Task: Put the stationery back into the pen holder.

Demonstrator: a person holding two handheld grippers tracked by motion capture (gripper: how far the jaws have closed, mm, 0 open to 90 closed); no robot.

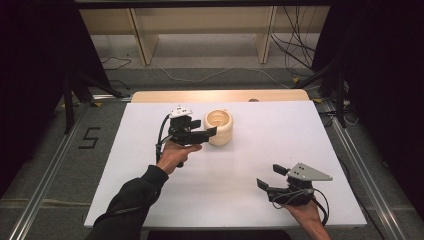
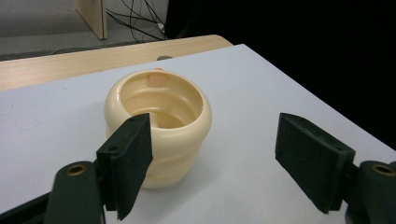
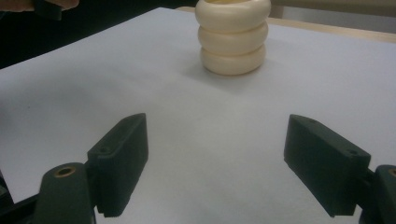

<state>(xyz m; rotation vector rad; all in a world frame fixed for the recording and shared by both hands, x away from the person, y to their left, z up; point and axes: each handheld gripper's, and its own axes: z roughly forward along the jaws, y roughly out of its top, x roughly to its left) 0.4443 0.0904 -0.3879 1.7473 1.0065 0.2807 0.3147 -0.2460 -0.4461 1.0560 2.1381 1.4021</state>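
Jaws of both grippers stand wide and empty. Right gripper (image 1: 274, 176) rests near the surface's (image 1: 240, 165) front edge. Left gripper (image 1: 209, 132) sits just beside the upright cream ribbed cup (image 1: 220, 127), mid-surface. Judged step: approach or release; next, centre the jaws around the cup.

One cream, ribbed, round plastic cup (image 1: 219, 127) is counted on one white rectangular table top (image 1: 240, 195), just beyond the jaws of the left gripper and well ahead of those of the right; three stacked bulging rings are counted on its wall in the right gripper view; two hand-held black two-jaw grippers are counted, the left gripper (image 1: 206, 133) and the right gripper (image 1: 270, 177); two black pads are seen on each, four in all; one grey three-cornered plate (image 1: 310, 172) is counted, on the right gripper.
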